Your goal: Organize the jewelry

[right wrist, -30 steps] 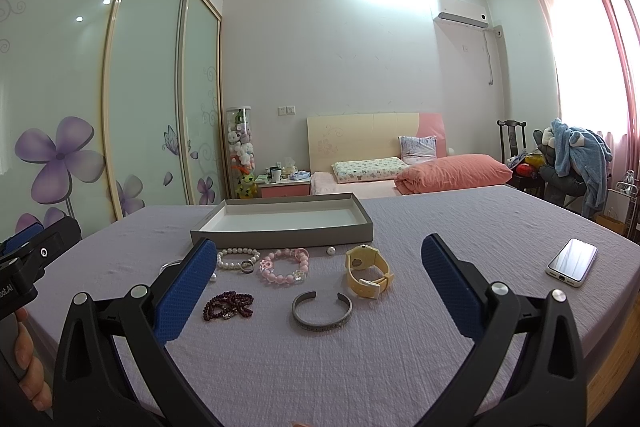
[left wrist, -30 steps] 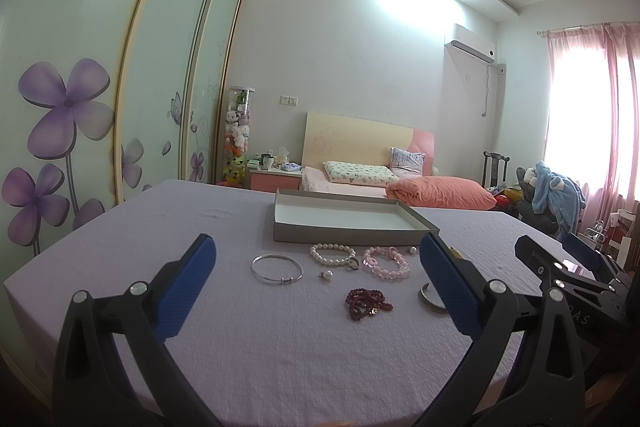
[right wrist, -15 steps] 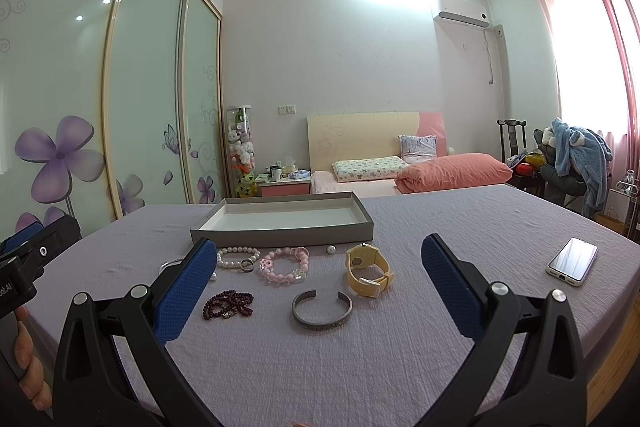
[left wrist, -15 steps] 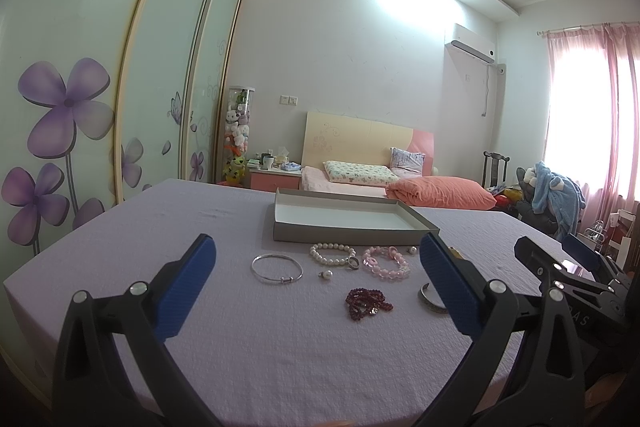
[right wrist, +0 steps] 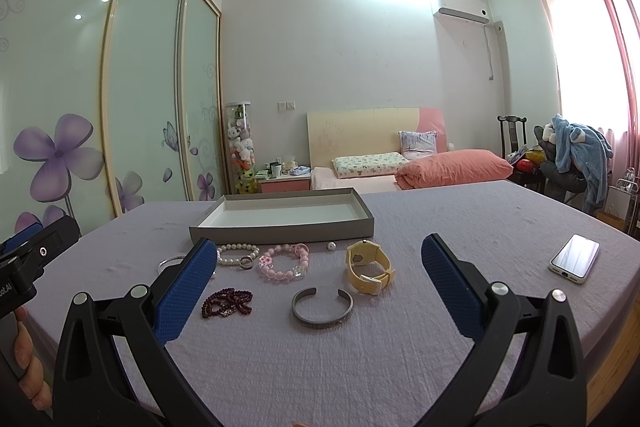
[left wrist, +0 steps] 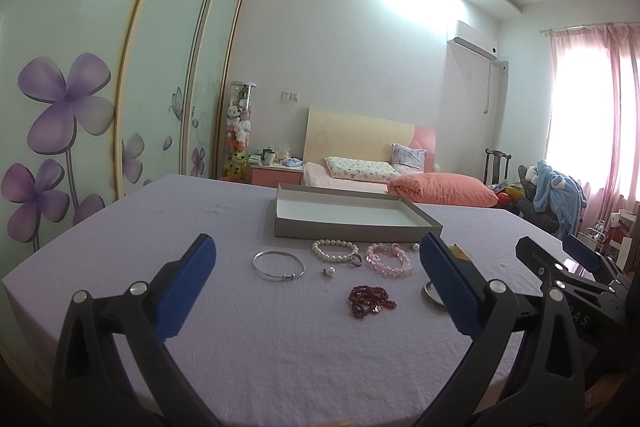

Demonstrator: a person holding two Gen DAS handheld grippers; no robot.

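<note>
Bedroom with flower-printed sliding wardrobe doors, a bed with pillows against the far wall, pink curtains at the window. Foreground: a table (right wrist: 460, 227) under a lilac cloth, carrying all items. Tray (right wrist: 362, 207), shallow, grey outside and white inside, empty, toward the far edge of the table. Just in front of its near wall, in a row: pearl bracelet (right wrist: 237, 255) with a ring touching its near side; pink bead bracelet (right wrist: 285, 263); a single loose pearl (right wrist: 331, 246); yellow watch (right wrist: 369, 267), standing on its strap. Nearer the front edge: dark red bead strand (right wrist: 227, 303), bunched; open grey metal cuff (right wrist: 322, 309). Toward the left edge: thin silver bangle (left wrist: 279, 265), lying flat, with a small pearl earring (left wrist: 329, 271) beside it. Toward the right edge, well apart from the jewelry: phone (right wrist: 575, 258), screen up. Left tongs (left wrist: 316, 283): blue-padded fingers spread wide, nothing between them, held above the front edge facing the bangle and beads. Right tongs (right wrist: 316, 283): likewise spread wide and empty, facing the cuff and watch. A hand (right wrist: 30, 367) grips the handle of the left tongs, seen at the left of the right wrist view.
</note>
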